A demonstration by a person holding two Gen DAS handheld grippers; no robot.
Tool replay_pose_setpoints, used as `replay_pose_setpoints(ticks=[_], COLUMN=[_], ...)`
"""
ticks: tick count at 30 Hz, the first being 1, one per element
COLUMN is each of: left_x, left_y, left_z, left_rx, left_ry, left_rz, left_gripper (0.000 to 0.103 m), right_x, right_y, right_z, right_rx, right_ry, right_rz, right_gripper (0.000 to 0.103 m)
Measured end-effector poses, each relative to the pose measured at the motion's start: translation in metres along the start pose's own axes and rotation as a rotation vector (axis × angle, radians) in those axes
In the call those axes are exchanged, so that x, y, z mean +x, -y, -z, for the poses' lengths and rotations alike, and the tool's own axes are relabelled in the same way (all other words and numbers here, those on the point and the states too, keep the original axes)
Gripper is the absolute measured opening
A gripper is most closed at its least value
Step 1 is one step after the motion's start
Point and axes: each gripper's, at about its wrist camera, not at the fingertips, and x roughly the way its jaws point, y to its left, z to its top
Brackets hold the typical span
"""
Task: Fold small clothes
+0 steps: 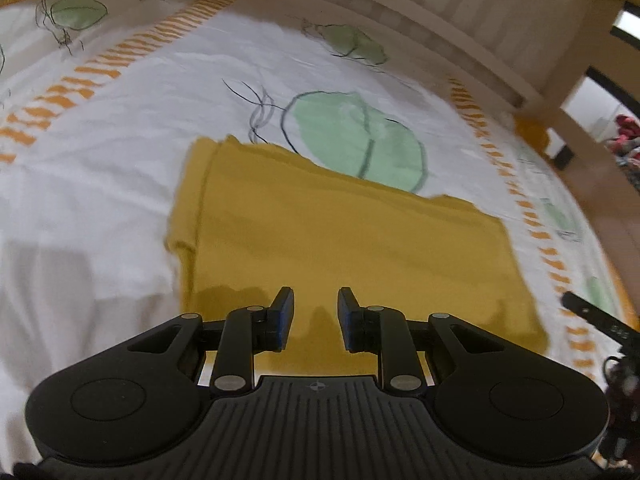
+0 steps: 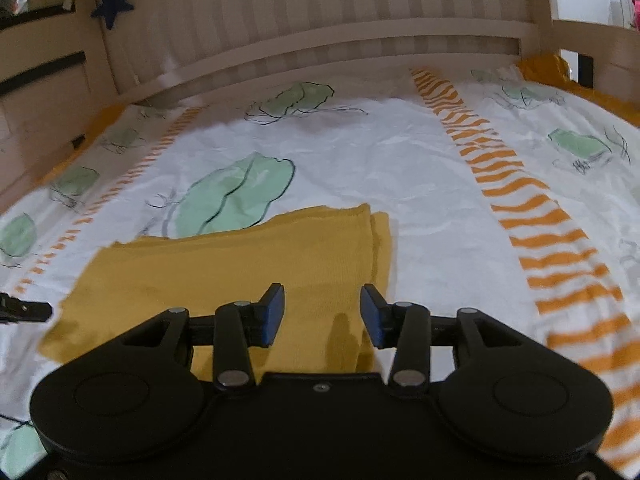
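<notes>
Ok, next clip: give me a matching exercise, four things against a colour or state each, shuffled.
Things:
1. garment
2. bed sheet
3. star ornament
4. left tool

Descriptions:
A. dark blue, hanging on the bed frame
B. mustard yellow, lying folded
C. open, nothing between its pads
D. white with green leaves and orange stripes

Pairs: 1-B, 2-D, 3-A, 4-C
</notes>
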Motion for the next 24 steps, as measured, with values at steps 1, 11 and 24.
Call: replay_pose_setpoints(ticks=[1,11,24], left_x=[-0.006,-0.010,0.031], left_y=[0.003,0.011,-0.017], left_z=[0.005,0.036,0.014], left_rx=[0.002,0.012,0.022], left_ry=[0.000,0.128,0.178], left_rz=[0.005,-0.111,-0.215], left_gripper=[0.023,0.023,0.023], right_x=[-0.006,-0.024,0.019], right_y=[-0.001,-0.024,-0.004], right_z=[0.001,0.029,0.031], right_rx=[0.004,-0.028,0.014], right_ry=[-0.007,-0.054,-0.083], right_rz=[-0.011,-0.056,0.004], right_gripper=[0.052,0.052,0.052])
